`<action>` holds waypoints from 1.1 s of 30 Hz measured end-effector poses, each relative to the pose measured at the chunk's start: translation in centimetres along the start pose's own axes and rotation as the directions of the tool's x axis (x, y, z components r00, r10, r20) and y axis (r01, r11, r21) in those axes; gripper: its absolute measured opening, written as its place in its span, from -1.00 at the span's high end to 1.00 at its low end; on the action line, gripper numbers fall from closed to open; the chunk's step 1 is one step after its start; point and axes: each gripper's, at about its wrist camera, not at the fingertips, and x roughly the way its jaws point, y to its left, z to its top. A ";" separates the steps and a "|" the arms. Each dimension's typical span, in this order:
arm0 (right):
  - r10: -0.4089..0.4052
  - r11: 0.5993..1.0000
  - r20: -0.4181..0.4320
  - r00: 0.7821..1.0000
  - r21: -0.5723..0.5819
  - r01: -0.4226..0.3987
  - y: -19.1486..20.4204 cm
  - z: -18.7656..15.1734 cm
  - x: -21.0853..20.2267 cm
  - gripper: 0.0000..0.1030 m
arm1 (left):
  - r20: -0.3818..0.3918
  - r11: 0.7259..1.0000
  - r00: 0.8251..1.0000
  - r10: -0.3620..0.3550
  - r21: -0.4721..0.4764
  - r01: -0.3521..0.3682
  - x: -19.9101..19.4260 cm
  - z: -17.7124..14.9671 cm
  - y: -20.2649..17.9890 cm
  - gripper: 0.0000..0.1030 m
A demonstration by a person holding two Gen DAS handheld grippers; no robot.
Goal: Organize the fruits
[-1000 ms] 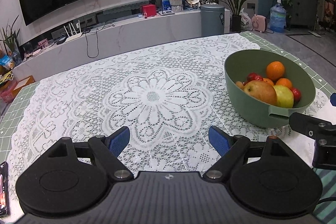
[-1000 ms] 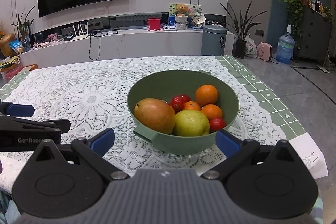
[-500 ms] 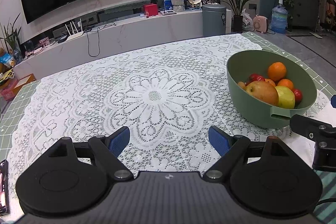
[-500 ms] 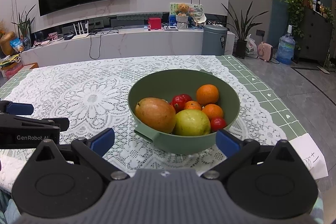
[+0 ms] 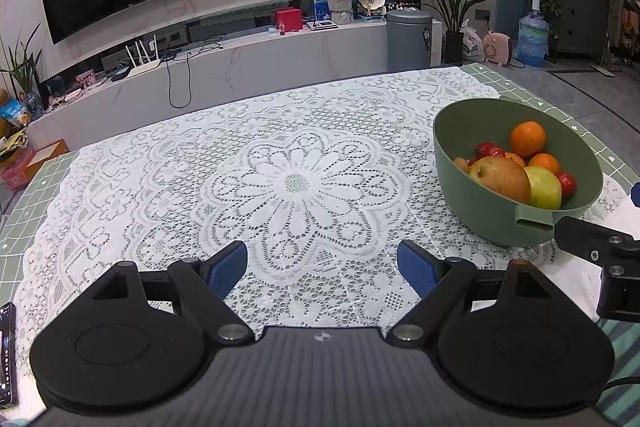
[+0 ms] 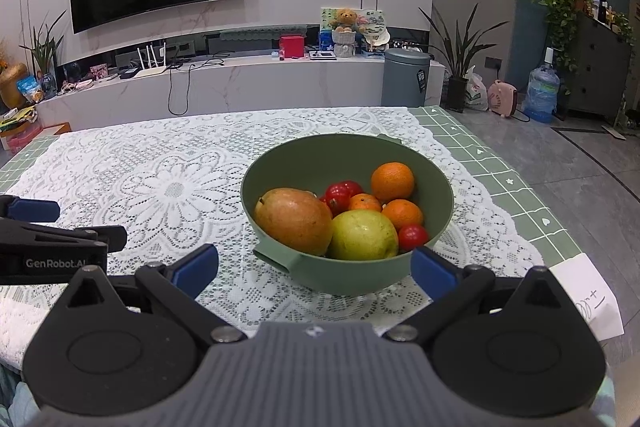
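A green bowl [image 6: 442,205] stands on the lace tablecloth and holds a mango [image 6: 294,221], a yellow-green fruit [image 6: 362,241], several oranges [image 6: 392,182] and small red fruits [image 6: 338,193]. The bowl also shows at the right of the left wrist view [image 5: 480,215]. My right gripper [image 6: 314,267] is open and empty, just in front of the bowl's near rim. My left gripper [image 5: 322,269] is open and empty over the tablecloth, left of the bowl. The right gripper's finger [image 5: 592,239] shows at the left wrist view's right edge.
A white lace cloth [image 5: 296,187] covers a green checked table [image 6: 520,171]. A paper note [image 6: 592,303] lies at the near right corner. A phone [image 5: 6,351] lies at the near left edge. A TV console and a bin stand beyond the table.
Both views have lifted slightly and drawn back a little; the bowl sits a touch lower in frame. Both grippers stay open and empty.
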 end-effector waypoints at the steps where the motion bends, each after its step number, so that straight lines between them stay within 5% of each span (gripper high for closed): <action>1: -0.001 1.000 0.000 1.000 0.001 0.001 0.0 0.0 0.0 -0.92 | 0.001 1.000 1.000 0.000 0.000 0.000 0.0 0.0 0.0 -0.93; 33: -0.010 1.000 -0.013 1.000 0.003 0.010 -0.1 -0.2 0.1 -0.92 | 0.019 1.000 1.000 -0.007 0.000 0.007 -0.7 0.1 -0.1 -0.92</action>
